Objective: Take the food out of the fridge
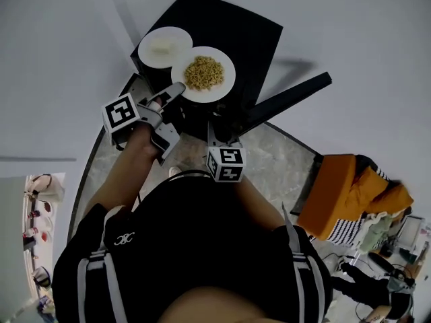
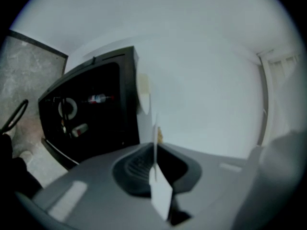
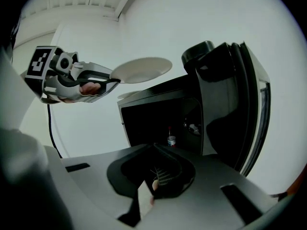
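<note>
Plain white wall [image 1: 60, 39] is filling the top and left of the head view. Grey speckled stone floor [image 1: 286, 163] is showing mid-right, with something orange [image 1: 337, 190] sitting on the right and clutter crowding the lower right corner.

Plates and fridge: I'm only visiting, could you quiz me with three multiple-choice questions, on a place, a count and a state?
1. Where is the yellow-food plate? A) clamped by the left gripper B) on the floor C) in a drawer
2. How many plates does the head view show? A) one B) two C) four
3. The fridge door is A) shut B) open C) missing
Answers: 1 A, jaws pinch its rim. 2 B, it and the paler plate on the fridge. 3 B, the dark interior shows.
</note>
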Demonstrator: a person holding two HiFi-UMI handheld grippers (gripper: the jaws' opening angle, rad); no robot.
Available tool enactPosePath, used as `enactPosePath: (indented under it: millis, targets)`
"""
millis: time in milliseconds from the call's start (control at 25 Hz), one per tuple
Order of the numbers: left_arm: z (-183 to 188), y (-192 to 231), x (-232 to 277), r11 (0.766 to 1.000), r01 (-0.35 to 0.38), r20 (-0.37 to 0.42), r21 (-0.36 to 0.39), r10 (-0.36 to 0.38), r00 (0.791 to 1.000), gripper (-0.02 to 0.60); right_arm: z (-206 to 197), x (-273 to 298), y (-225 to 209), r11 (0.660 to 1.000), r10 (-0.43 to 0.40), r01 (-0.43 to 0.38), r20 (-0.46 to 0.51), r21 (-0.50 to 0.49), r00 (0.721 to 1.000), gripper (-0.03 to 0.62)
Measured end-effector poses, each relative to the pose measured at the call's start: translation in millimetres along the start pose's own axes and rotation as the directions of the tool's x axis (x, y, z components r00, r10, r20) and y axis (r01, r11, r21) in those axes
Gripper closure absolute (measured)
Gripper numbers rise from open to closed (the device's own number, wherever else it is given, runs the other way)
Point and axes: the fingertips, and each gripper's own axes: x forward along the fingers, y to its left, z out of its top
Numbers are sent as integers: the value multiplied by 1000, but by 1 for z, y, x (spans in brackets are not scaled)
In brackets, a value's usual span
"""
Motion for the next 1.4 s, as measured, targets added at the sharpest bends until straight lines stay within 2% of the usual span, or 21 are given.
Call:
enactPosePath:
  millis: [240,520,680,720,800,840,960,1040,1120,1160,1200,1240,1320,1360,1400]
  targets:
    - [-1,7,2,1000,16,-9,-10,-16,1000,565,-7,-14,16,1000,-3,4,20,-16,1000,601]
    - [-4,7,1,999,-2,-7,-39,2,1000,565,12,-25,32,1000,4,-3,58,-16,998,602]
    - [0,8,23,999,16,0,-51,-16,1000,562,14,-19,18,1000,3,-2,53,-10,999,600]
    - [2,9,30,998,25,8,-53,-24,1000,544,14,-15,12,1000,3,-3,46,-5,999,600]
    - [5,10,34,998,37,15,-49,-37,999,457,12,-12,8,1000,7,-8,35,3,999,601]
    - [6,11,35,998,41,16,-41,-40,999,434,11,-10,6,1000,10,-11,29,7,1000,602]
    - [13,9,46,998,61,25,-3,-61,998,434,13,5,-8,1000,21,-21,9,23,1000,600]
    - [16,5,36,996,80,45,39,-82,996,434,14,10,-7,999,32,-32,3,28,999,600]
    - [18,0,19,988,93,54,124,-100,994,436,17,12,-1,999,45,-45,7,26,999,600]
    - [19,0,11,980,88,59,176,-100,993,460,19,13,1,998,52,-52,10,24,999,602]
    - [19,2,3,971,71,66,227,-88,994,548,22,15,4,998,57,-58,14,23,998,602]
    - [18,5,-5,961,49,75,272,-71,995,578,24,16,6,998,62,-62,18,23,998,600]
    - [15,10,-17,929,17,84,370,-51,995,580,29,17,10,997,70,-70,26,24,997,601]
    - [14,13,-21,901,-4,87,434,-38,995,580,31,17,12,997,74,-75,29,25,997,600]
    - [13,16,-24,857,-34,93,514,-17,996,580,33,18,15,996,79,-80,32,25,996,601]
